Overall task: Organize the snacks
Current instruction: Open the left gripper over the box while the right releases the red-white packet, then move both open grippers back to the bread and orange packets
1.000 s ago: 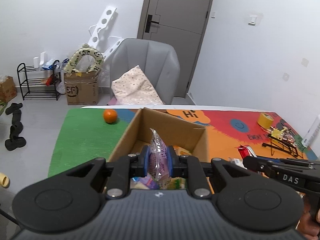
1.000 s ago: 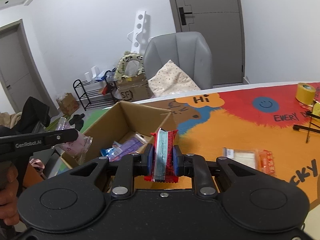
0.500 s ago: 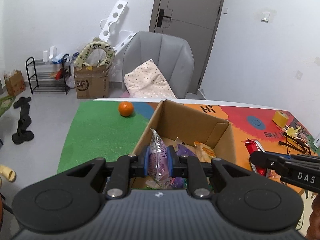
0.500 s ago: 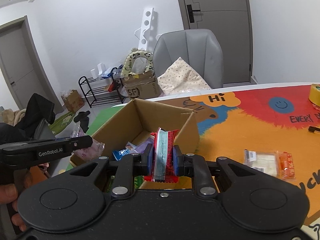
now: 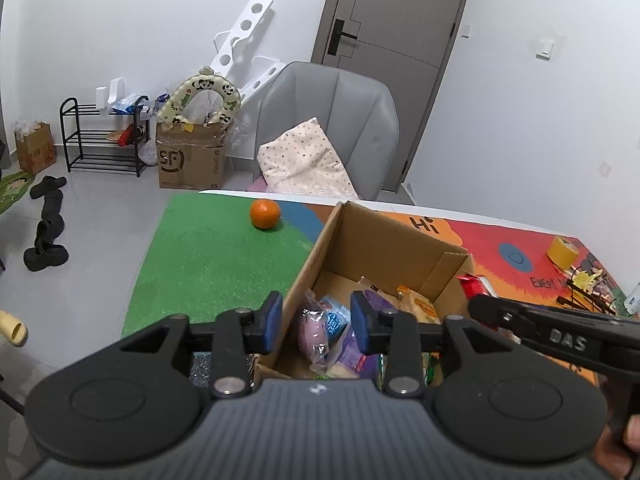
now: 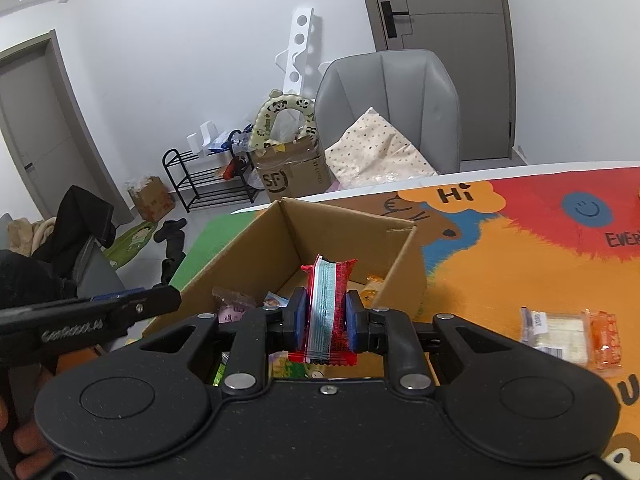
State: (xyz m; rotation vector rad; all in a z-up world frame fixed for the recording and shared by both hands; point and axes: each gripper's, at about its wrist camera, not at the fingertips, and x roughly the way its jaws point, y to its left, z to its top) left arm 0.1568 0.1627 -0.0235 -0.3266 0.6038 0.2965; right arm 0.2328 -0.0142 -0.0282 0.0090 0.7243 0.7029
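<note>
cardboard box [image 5: 384, 248] sits open on the counter [image 6: 500, 280], and i can see several snack packets piled inside it, among them a pink packet [image 5: 314, 330], something purple and blue beside it, and an orange-printed bag toward the box's right wall. so a good part of the sorting looks done, judging by that heap.

my left claw [image 5: 315, 322] hangs over the near end of the box with its blue pads spread wide and nothing between them; the pink packet lies below the gap, down in the box, not gripped. i read that as a drop completed on this side.

my right claw [image 6: 327, 316] is pinched tight on a red snack bar [image 6: 329, 308] with a pale blue stripe, held upright on edge, just at the near rim of the box. that one is not yet in; i judge the step in hand is carrying it over the opening and letting go.

what is left, as far as i can see: a clear-wrapped packet with an orange end [image 6: 568, 334] lies on the counter to the right of the box, well apart from it, and needs collecting. an orange fruit [image 5: 265, 214] sits on the green part of the mat beyond the box; whether it counts as a snack i cannot say. a roll of yellow tape [image 5: 564, 249] at the far right is probably not part of the job.
</note>
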